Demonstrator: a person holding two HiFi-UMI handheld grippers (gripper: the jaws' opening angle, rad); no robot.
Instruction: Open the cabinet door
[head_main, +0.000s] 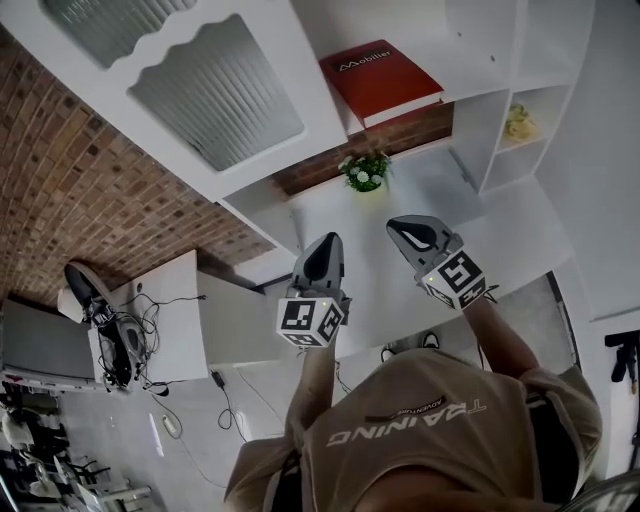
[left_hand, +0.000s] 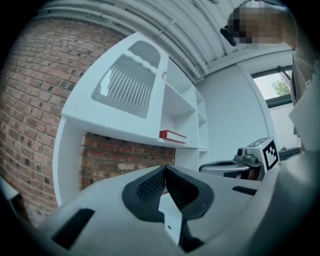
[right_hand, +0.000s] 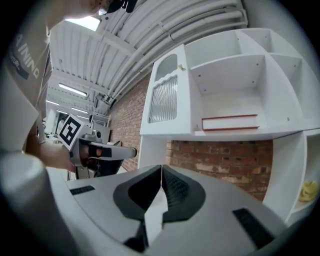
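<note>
The white cabinet door (head_main: 215, 95) has a ribbed glass pane and a wavy-topped frame, and it sits up and to the left of both grippers. In the left gripper view the cabinet door (left_hand: 127, 85) looks flush with the cabinet, with a small knob (left_hand: 163, 75) at its right edge. The right gripper view shows the same cabinet door (right_hand: 165, 95) and knob (right_hand: 182, 67). My left gripper (head_main: 325, 240) is shut and empty, held level over the white counter. My right gripper (head_main: 400, 225) beside it is also shut with nothing in it. Neither touches the cabinet.
A red book (head_main: 380, 78) lies on the open shelf right of the door. A small potted plant (head_main: 365, 172) stands at the back of the counter (head_main: 400, 280). A yellow object (head_main: 518, 122) sits in a right-hand cubby. Brick wall (head_main: 70, 190) and a cable-strewn side table (head_main: 165, 320) lie left.
</note>
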